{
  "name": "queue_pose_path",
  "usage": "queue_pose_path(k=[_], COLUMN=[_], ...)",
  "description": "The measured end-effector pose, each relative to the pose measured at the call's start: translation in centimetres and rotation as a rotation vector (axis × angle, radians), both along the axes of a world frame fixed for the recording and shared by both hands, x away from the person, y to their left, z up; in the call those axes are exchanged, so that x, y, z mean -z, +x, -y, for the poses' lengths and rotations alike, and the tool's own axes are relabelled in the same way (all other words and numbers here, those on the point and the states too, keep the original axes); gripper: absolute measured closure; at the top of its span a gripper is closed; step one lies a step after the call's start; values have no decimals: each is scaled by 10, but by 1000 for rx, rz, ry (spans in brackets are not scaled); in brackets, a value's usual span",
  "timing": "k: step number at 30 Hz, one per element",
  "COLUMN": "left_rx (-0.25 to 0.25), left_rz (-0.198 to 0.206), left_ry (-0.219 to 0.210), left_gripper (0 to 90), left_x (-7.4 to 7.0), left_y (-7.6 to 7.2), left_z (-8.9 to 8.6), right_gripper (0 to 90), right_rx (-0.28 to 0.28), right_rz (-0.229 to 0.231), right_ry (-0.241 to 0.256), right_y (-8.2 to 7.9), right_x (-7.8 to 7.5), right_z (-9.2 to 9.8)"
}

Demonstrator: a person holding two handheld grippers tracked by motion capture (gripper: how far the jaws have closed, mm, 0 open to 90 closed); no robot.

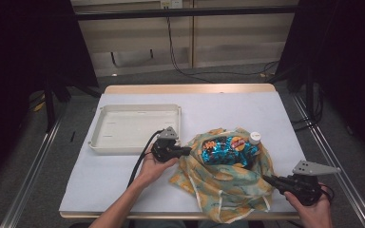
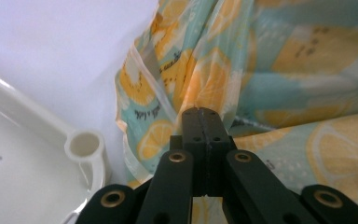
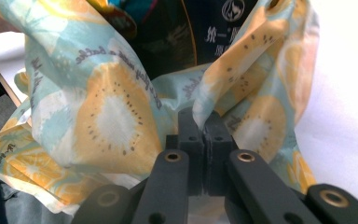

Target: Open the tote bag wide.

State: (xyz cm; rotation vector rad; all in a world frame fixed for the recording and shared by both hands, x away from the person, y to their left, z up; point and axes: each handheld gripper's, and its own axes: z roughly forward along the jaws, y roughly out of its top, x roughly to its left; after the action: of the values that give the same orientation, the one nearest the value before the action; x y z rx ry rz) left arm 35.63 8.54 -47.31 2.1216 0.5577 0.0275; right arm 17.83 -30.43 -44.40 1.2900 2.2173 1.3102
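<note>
Lying on the left part of the white worktop (image 1: pixel 123 175) is a shallow white tray (image 1: pixel 135 127). Just right of it, the left gripper (image 1: pixel 186 151) has its fingers (image 2: pixel 191 126) pinched tight on the left edge of a fruit-print cloth (image 1: pixel 228 183). The cloth sits mid-worktop, gathered around a blue snack bag (image 1: pixel 228 149) and a white-capped bottle (image 1: pixel 255 137). At the far right, the right gripper (image 1: pixel 267 180) clamps its fingers (image 3: pixel 216 135) on the cloth's right edge.
</note>
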Motion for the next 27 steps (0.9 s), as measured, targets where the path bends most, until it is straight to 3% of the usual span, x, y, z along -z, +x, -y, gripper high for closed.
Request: queue_pose_path(k=[2, 6, 8, 10, 12, 13, 14, 16, 17, 21, 22, 25, 26, 27], left_rx=[10, 1, -8, -3, 9, 9, 17, 38, 38, 90, 115, 142, 196, 196], left_rz=[-17, -39, -47, -37, 1, 1, 26, 51, 51, 92, 99, 91, 80, 80], left_ry=[22, 26, 4, -34, -103, -103, -110, -171, -171, -207, -226, -251, -275, -275], left_gripper=[900, 900, 899, 837, 770, 744, 744, 727, 724, 731, 722, 705, 687, 678], left_x=[4, 8, 7, 1, -16, -16, -22, -38, -38, -53, -57, -59, -62, -62], left_y=[0, 2, 1, -2, -13, -13, -17, -31, -31, -52, -63, -73, -82, -82], left_z=[0, -2, -3, -6, -10, -10, -12, -19, -19, -25, -26, -23, -18, -18], right_gripper=[881, 847, 787, 720, 657, 657, 633, 590, 575, 618, 731, 785, 820, 820], right_rx=[1, -3, -6, 15, 15, 15, 21, 25, 25, 10, -19, -35, -51, -51], right_rz=[-1, -7, 4, 15, 43, 43, 48, 65, 68, 87, 95, 94, 95, 95], right_ry=[-6, 12, 11, 10, 21, 21, 30, 56, 65, 69, 70, 77, 73, 73], right_y=[-4, -3, -3, -4, -7, -7, -8, -10, -11, -13, -14, -15, -14, -14], right_x=[1, 2, 1, -2, -6, -6, -8, -13, -15, -21, -23, -25, -26, -26], right_z=[1, 4, 4, 4, 5, 5, 5, 6, 5, 2, 0, -4, -7, -7])
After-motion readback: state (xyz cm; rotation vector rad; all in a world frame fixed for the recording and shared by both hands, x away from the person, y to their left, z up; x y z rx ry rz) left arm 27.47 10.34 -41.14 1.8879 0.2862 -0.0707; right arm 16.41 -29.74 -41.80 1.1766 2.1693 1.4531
